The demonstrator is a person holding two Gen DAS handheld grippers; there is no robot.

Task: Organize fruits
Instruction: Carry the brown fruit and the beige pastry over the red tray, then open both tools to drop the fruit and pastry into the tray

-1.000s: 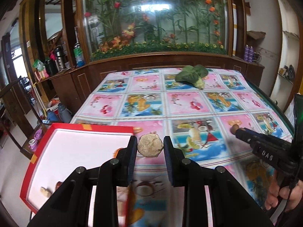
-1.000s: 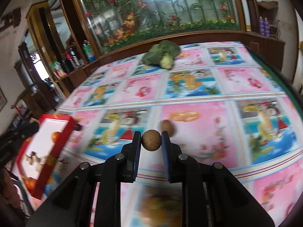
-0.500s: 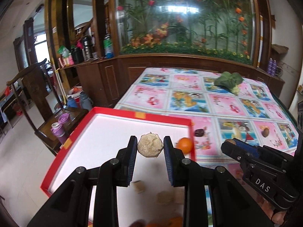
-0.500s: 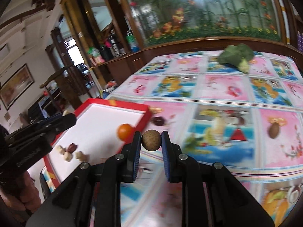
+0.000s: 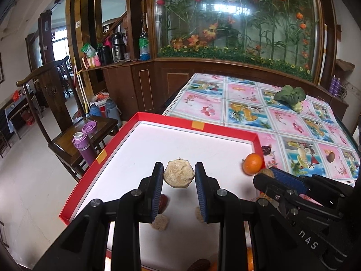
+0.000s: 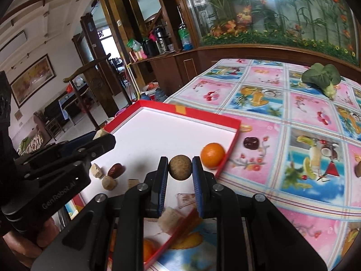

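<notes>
My left gripper (image 5: 179, 176) is shut on a pale rough fruit (image 5: 179, 174), held above the white floor of the red-rimmed tray (image 5: 198, 125). My right gripper (image 6: 180, 169) is shut on a round brown fruit (image 6: 179, 167), held over the tray (image 6: 187, 110) near its right wall. An orange (image 5: 252, 163) lies inside the tray by the right rim; it also shows in the right wrist view (image 6: 212, 155). Several small fruits lie on the tray floor, among them a red date (image 6: 116, 170) and pale pieces (image 5: 159, 223).
A dark date (image 6: 251, 143) and a brown fruit (image 5: 331, 157) lie on the patterned tablecloth (image 5: 248, 110) right of the tray. A leafy green vegetable (image 5: 290, 96) lies at the far end. A wooden chair with a purple bottle (image 5: 84, 145) stands left of the table.
Both grippers moved left, further over the tray, each still holding its fruit. The right gripper now hangs beside the orange.
</notes>
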